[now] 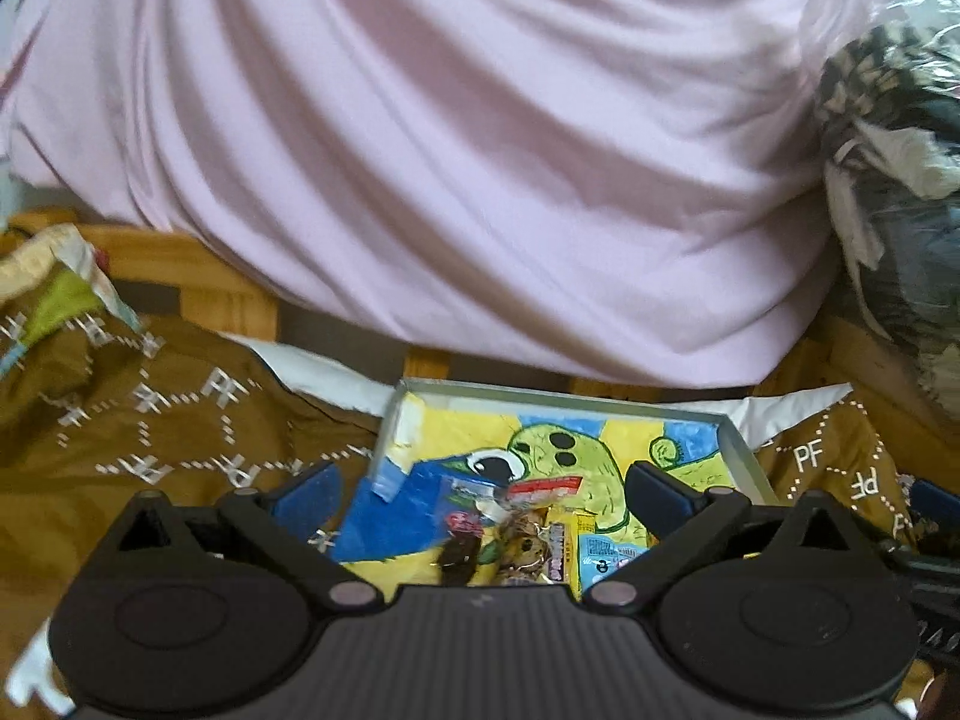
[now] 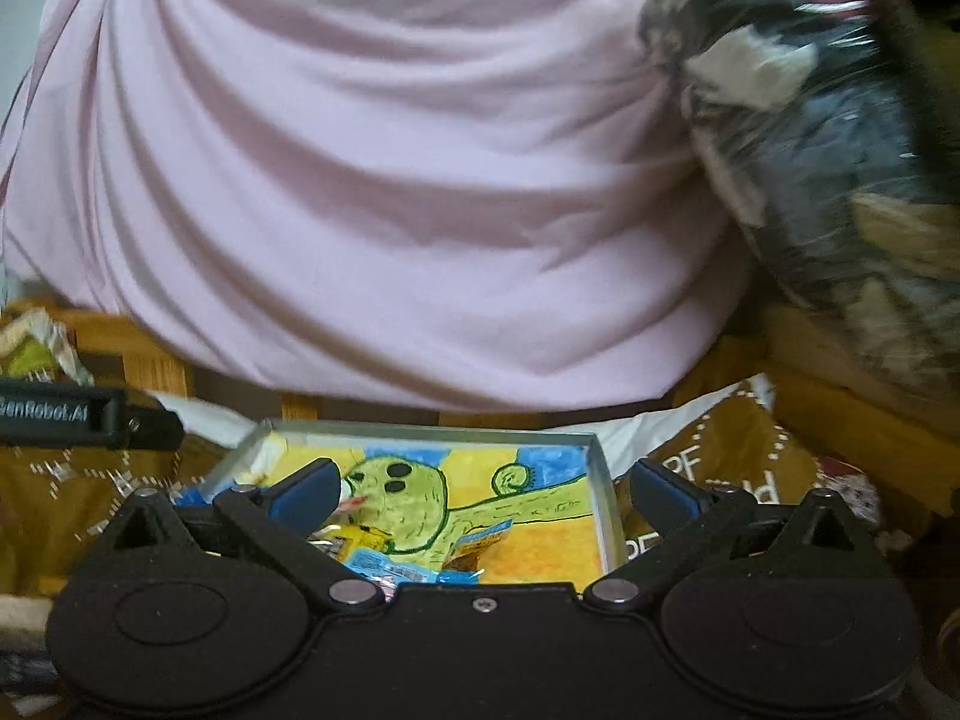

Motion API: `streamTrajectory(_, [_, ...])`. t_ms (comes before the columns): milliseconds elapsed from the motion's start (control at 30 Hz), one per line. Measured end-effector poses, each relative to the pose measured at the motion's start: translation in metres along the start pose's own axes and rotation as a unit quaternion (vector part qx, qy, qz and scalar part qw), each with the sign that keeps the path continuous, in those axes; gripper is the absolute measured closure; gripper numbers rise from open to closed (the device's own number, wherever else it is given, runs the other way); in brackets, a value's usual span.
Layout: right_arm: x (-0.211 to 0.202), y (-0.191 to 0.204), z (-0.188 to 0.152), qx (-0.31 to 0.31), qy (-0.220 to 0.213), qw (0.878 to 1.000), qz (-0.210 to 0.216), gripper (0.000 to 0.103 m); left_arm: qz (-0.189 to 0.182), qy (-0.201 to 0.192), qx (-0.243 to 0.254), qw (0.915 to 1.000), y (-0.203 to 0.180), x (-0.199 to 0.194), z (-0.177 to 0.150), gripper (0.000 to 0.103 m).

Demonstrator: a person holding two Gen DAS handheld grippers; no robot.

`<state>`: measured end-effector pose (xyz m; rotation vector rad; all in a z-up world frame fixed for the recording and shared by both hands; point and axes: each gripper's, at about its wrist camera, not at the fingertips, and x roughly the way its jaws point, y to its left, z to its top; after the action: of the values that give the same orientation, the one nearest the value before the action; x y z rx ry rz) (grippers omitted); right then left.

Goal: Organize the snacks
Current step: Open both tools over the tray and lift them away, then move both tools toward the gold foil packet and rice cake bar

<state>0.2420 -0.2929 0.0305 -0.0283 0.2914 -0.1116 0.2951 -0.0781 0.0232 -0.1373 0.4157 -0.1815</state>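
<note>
Pink bedding [image 1: 450, 150] fills most of my view, then the tray [image 1: 741, 444] with snacks [image 1: 528, 531] piled at its near end, I think. Left gripper [image 1: 480, 489] and right gripper [image 2: 483, 492] both hang wide open, empty. I'd drop straight down and pinch one packet.

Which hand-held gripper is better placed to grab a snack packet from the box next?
Left, probably. The left hand-held gripper is open with the snack packets directly between its fingers inside the box. The right hand-held gripper, also open, faces mostly bare box floor, packets off to its left.
</note>
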Motion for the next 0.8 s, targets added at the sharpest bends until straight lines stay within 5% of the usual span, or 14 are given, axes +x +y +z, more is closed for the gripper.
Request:
streamTrajectory(367, [-0.094, 0.025, -0.004, -0.002, -0.041, 0.999, 0.020, 0.001, 0.005, -0.034, 0.006, 0.9994, 0.014, -0.080, -0.010, 0.000])
streamTrajectory(800, [-0.156, 0.046, -0.028, 0.030, 0.007, 0.998, 0.056, 0.001, 0.033, -0.023, 0.015, 0.9991, 0.046, -0.149, -0.048, 0.000])
